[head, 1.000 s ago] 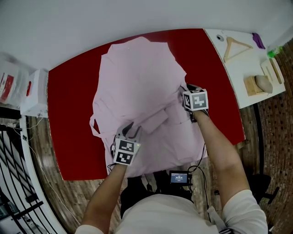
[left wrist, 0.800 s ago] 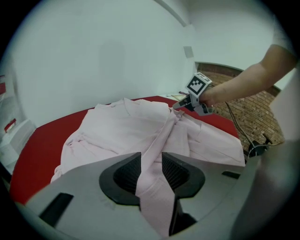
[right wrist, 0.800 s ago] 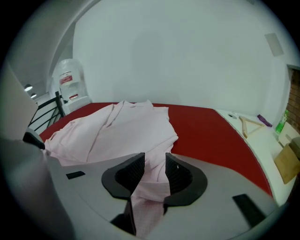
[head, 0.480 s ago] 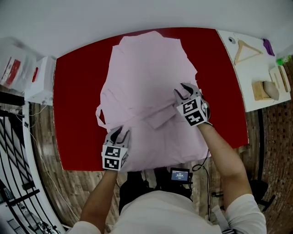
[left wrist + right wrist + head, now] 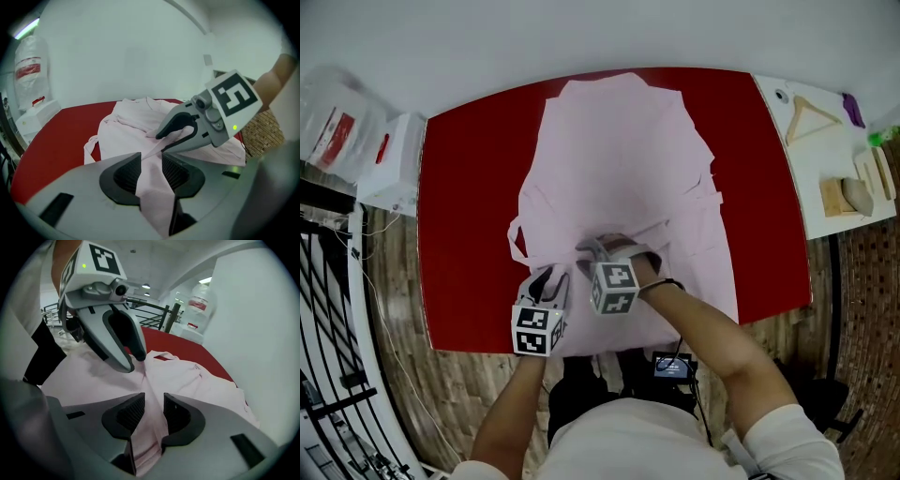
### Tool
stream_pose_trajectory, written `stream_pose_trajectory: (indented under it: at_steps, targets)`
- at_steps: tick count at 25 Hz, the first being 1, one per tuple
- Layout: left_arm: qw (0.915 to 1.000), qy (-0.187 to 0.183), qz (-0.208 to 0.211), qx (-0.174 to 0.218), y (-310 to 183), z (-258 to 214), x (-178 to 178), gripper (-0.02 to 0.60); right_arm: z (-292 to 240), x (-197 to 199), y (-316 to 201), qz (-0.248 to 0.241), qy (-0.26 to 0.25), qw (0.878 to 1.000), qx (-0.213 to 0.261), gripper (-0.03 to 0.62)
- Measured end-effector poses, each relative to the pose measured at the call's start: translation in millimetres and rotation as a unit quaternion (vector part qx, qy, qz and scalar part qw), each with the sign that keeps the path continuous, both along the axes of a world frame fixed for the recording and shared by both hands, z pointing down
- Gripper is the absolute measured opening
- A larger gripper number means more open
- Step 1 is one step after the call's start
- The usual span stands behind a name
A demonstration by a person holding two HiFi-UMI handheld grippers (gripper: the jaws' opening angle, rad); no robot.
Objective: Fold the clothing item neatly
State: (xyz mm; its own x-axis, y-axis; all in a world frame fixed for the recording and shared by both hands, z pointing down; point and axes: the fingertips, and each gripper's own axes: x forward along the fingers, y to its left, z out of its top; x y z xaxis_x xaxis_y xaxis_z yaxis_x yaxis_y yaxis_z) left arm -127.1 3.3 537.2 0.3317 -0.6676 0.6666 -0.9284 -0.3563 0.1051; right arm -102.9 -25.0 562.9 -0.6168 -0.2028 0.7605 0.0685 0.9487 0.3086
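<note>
A pale pink shirt [image 5: 623,159] lies spread on the red table [image 5: 464,187], collar end far from me. My left gripper [image 5: 547,277] is at the shirt's near left edge, and in the left gripper view [image 5: 151,171] a strip of pink fabric runs between its pads. My right gripper [image 5: 595,251] has come in close beside it over the shirt's near middle. In the right gripper view [image 5: 152,413] it is likewise shut on a fold of the shirt [image 5: 187,376]. Each gripper shows in the other's view, tips almost meeting.
A white side table [image 5: 825,178] stands at the right with a wooden hanger [image 5: 811,114] and small wooden pieces. A white box [image 5: 394,164] and a bagged bottle [image 5: 333,112] sit at the left. A black railing [image 5: 328,375] runs along the lower left.
My right gripper swept from the shirt's right side across to the near middle, rolling over and carrying fabric with it. The left gripper slid a little left along the near edge.
</note>
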Motion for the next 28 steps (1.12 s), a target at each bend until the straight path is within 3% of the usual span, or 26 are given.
stream_pose_trajectory:
  at_steps: [4,6,17,28]
  targets:
    - [1.0000,0.004,-0.004,0.001,7,2,-5,0.118,18,-5,0,0.003,0.035,0.999,0.021,0.118]
    - [1.0000,0.005,-0.006,-0.002,13,2,-7,0.118,15,-4,-1,0.013,0.036,0.999,0.035,0.049]
    - [0.9999,0.001,0.002,0.010,4,-3,-7,0.118,-54,24,-37,0.091,-0.032,0.983,0.155,0.029]
    - [0.9993,-0.019,0.031,0.002,-7,5,-1,0.118,-38,62,-49,0.135,0.004,0.976,0.171,0.031]
